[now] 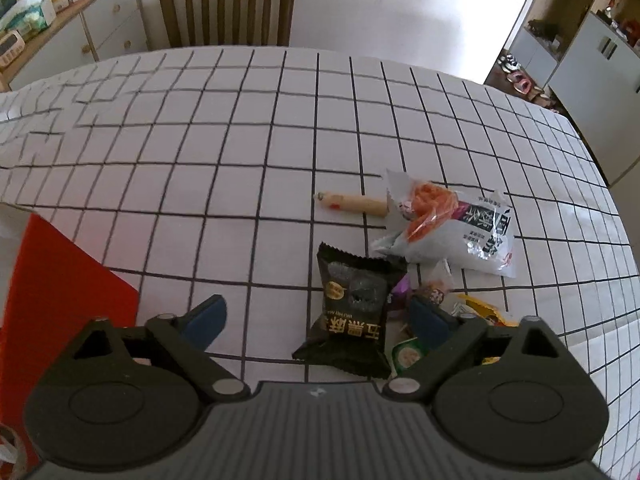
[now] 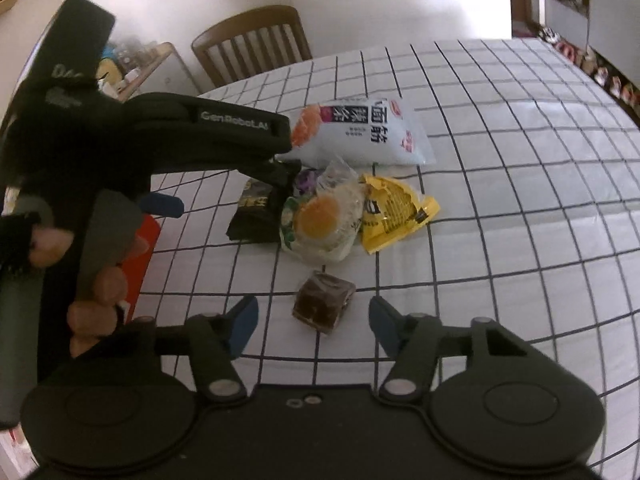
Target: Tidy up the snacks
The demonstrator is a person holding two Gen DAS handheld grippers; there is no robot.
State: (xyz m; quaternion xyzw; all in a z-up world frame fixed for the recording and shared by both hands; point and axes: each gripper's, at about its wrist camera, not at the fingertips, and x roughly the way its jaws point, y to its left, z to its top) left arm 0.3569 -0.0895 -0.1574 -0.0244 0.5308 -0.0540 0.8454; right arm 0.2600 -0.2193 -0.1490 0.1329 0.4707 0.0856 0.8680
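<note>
A wooden slat-back chair (image 1: 226, 2) stands at the far edge of the grid-patterned table (image 1: 200, 140), against a plain white wall (image 1: 380, 4), with a cluttered sideboard (image 1: 80, 28) left.

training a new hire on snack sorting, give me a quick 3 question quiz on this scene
1. True or false: the right gripper already clamps the brown cake.
2. Which snack lies between the left gripper's open fingers? A) black packet B) yellow packet C) sausage stick
3. What pattern covers the tablecloth?

Key: 1 false, the pads stand apart from it; 2 A; 3 black grid on white.
</note>
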